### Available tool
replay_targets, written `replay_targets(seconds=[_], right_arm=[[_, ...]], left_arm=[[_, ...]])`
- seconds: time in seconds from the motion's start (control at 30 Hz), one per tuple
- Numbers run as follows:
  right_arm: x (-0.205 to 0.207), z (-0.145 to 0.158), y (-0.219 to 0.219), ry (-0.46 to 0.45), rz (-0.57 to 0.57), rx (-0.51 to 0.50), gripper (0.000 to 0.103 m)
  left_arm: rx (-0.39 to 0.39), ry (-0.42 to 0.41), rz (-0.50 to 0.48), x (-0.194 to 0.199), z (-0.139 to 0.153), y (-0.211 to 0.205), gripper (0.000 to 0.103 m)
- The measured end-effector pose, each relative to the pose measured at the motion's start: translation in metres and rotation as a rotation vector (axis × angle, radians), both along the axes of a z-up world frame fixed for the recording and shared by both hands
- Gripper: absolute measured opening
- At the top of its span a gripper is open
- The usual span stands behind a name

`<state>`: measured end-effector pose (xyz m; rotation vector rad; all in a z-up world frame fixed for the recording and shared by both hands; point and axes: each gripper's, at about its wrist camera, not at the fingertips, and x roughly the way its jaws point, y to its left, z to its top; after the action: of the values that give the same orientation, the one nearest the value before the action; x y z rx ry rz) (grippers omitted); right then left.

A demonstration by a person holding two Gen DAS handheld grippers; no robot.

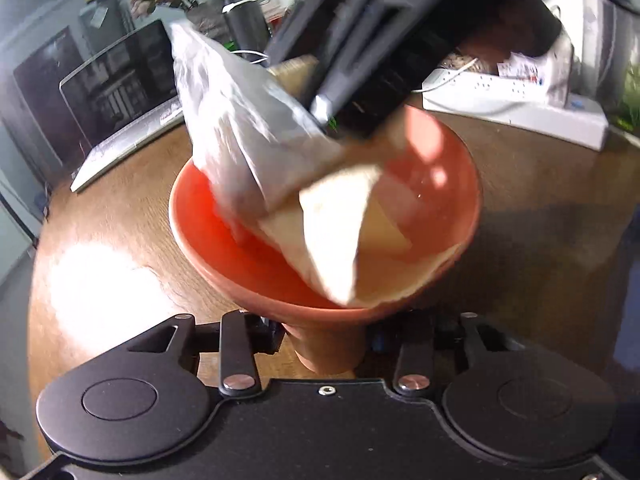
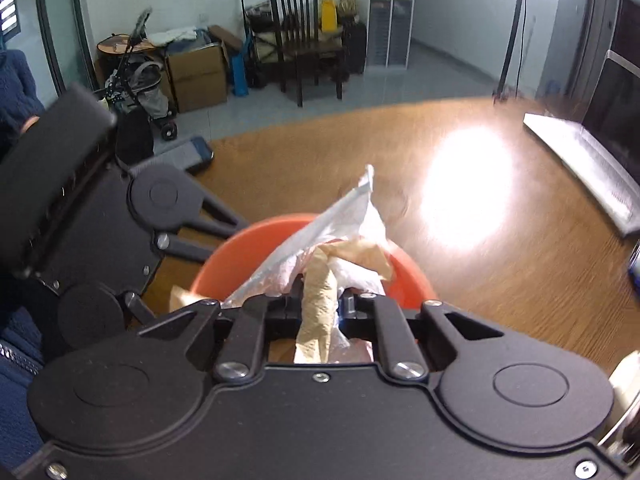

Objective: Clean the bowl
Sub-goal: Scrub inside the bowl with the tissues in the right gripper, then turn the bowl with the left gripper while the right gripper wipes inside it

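Observation:
An orange bowl (image 1: 248, 256) sits on the wooden table; it also shows in the right wrist view (image 2: 236, 256). My left gripper (image 1: 324, 340) is shut on the bowl's near side at its foot and holds it. My right gripper (image 2: 318, 308) is shut on a crumpled white and tan paper towel (image 2: 320, 292) and reaches down into the bowl from above. In the left wrist view the right gripper (image 1: 340, 124) comes in from the top and the paper towel (image 1: 328, 224) lies against the bowl's inside.
An open laptop (image 1: 120, 92) stands at the table's far left, also seen at the right edge of the right wrist view (image 2: 592, 168). A white power strip (image 1: 516, 108) lies at the far right. A chair (image 2: 304, 48) and boxes stand beyond the table.

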<state>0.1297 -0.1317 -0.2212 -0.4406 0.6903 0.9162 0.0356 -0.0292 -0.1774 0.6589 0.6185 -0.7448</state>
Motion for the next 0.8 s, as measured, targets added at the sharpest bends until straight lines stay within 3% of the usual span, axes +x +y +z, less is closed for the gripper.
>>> replay_targets(seconds=[0.2, 0.37, 0.47, 0.7, 0.8], right_arm=[[-0.005, -0.001, -0.010, -0.052, -0.003, -0.115, 0.015], [-0.033, -0.010, -0.013, -0.001, -0.017, -0.112, 0.015], [-0.037, -0.011, -0.008, 0.038, -0.027, -0.047, 0.015], [-0.047, -0.014, 0.004, 0.126, -0.051, 0.105, 0.015], [-0.041, -0.008, 0.009, 0.073, -0.084, 0.149, 0.016]], left_arm=[[0.075, -0.124, 0.047, 0.006, 0.001, 0.006, 0.039], [0.155, -0.233, 0.012, -0.006, -0.001, 0.000, 0.039], [0.193, -0.265, -0.008, -0.006, 0.000, -0.008, 0.039], [0.197, -0.262, 0.003, 0.012, -0.007, -0.008, 0.039], [0.208, -0.271, -0.006, 0.012, -0.008, -0.014, 0.041]])
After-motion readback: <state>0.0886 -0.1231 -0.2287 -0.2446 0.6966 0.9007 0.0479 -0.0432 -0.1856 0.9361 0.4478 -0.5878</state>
